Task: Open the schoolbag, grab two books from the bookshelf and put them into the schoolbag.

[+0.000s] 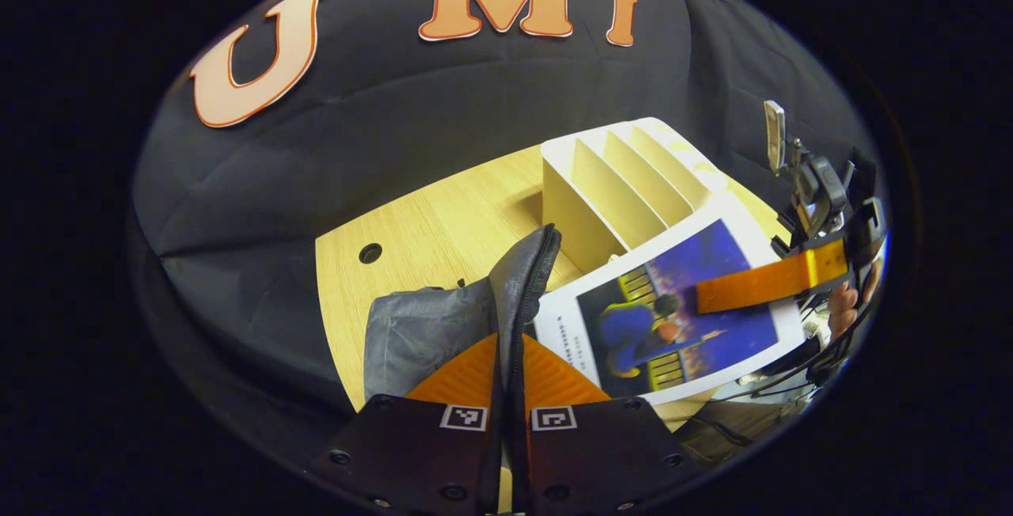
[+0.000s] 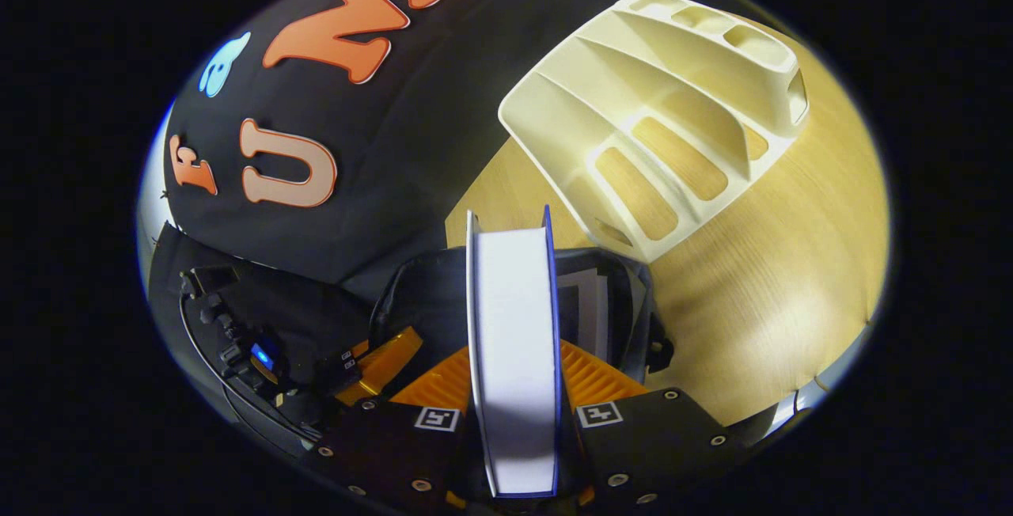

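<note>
- Left gripper (image 1: 506, 389): jaws closed on the bag (image 1: 443, 326) rim, zip edge pinched upright between the fingers; mouth is held open.
- Book (image 1: 673, 318) is seen flat-on in the left gripper view, just right of the rim, cover facing the camera.
- Right gripper (image 2: 514, 413): clamped on that book, page edge (image 2: 514, 342) toward the lens, long axis running away toward the bag opening (image 2: 601, 294) directly beyond.
- Judged: book is to go straight forward and down; right hand is nearer.
- Shelf (image 2: 665, 128) stands behind on the table (image 2: 775, 302), slots seen empty in the right gripper view; a book edge already inside the bag, apparently.
</note>
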A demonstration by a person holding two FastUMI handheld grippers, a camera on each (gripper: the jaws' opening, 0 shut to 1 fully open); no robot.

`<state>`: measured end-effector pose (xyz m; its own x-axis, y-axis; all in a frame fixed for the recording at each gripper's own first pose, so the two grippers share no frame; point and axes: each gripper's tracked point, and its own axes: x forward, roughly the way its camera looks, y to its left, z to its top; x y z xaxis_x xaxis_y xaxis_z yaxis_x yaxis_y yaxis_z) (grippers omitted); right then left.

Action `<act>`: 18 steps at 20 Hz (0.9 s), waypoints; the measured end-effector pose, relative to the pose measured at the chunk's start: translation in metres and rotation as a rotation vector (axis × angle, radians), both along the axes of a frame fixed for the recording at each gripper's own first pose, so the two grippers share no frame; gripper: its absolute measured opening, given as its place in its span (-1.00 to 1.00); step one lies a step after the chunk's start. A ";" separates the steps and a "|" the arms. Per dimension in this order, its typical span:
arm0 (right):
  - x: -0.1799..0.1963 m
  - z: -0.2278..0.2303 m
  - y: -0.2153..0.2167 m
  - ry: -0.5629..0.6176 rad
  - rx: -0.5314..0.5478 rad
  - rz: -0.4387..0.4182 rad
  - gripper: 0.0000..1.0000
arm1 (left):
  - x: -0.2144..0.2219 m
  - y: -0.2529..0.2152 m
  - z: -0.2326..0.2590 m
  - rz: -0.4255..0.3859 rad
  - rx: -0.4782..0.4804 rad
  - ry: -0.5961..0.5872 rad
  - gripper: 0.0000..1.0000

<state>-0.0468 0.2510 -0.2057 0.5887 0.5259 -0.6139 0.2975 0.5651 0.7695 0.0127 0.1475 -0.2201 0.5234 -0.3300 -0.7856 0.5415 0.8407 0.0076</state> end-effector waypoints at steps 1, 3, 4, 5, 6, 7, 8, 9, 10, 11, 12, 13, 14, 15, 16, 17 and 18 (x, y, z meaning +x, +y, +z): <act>0.004 -0.005 0.004 -0.001 0.016 -0.011 -0.21 | -0.001 -0.002 0.002 -0.001 -0.008 0.000 -0.87; 0.013 -0.011 0.017 0.004 0.078 -0.038 -0.22 | -0.006 -0.009 0.006 -0.005 -0.048 0.007 -0.87; 0.016 -0.013 0.024 -0.002 0.095 -0.046 -0.21 | -0.006 -0.010 0.007 -0.007 -0.060 0.011 -0.87; 0.016 -0.021 0.030 -0.003 0.094 -0.046 -0.22 | -0.007 -0.012 0.008 -0.005 -0.069 0.012 -0.87; 0.017 -0.024 0.036 -0.005 0.103 -0.047 -0.21 | -0.007 -0.013 0.008 -0.010 -0.079 0.014 -0.87; 0.018 -0.028 0.042 -0.005 0.116 -0.050 -0.22 | -0.007 -0.015 0.012 -0.015 -0.087 0.007 -0.87; 0.018 -0.033 0.047 -0.004 0.129 -0.052 -0.21 | -0.005 -0.018 0.013 -0.023 -0.092 0.001 -0.87; 0.020 -0.038 0.052 0.015 0.144 -0.062 -0.21 | -0.006 -0.020 0.017 -0.035 -0.095 -0.009 -0.87; 0.021 -0.041 0.057 0.018 0.158 -0.060 -0.21 | -0.005 -0.023 0.018 -0.044 -0.099 -0.018 -0.87; 0.024 -0.046 0.058 0.012 0.147 -0.067 -0.21 | -0.007 -0.027 0.019 -0.056 -0.103 -0.022 -0.88; 0.027 -0.052 0.060 0.004 0.134 -0.067 -0.22 | -0.009 -0.030 0.023 -0.064 -0.110 -0.027 -0.87; 0.030 -0.055 0.065 0.004 0.151 -0.064 -0.21 | -0.012 -0.035 0.027 -0.073 -0.116 -0.026 -0.82; 0.030 -0.057 0.069 0.011 0.169 -0.069 -0.21 | -0.014 -0.036 0.025 -0.080 -0.118 -0.026 -0.87; 0.030 -0.059 0.072 0.015 0.182 -0.072 -0.21 | -0.016 -0.038 0.024 -0.084 -0.125 -0.018 -0.87; 0.029 -0.062 0.077 0.014 0.185 -0.067 -0.21 | -0.019 -0.039 0.023 -0.085 -0.140 -0.009 -0.87; 0.031 -0.065 0.080 0.014 0.186 -0.063 -0.20 | -0.020 -0.040 0.023 -0.084 -0.147 -0.001 -0.87; 0.033 -0.066 0.084 0.014 0.185 -0.060 -0.19 | -0.020 -0.042 0.024 -0.083 -0.155 0.003 -0.87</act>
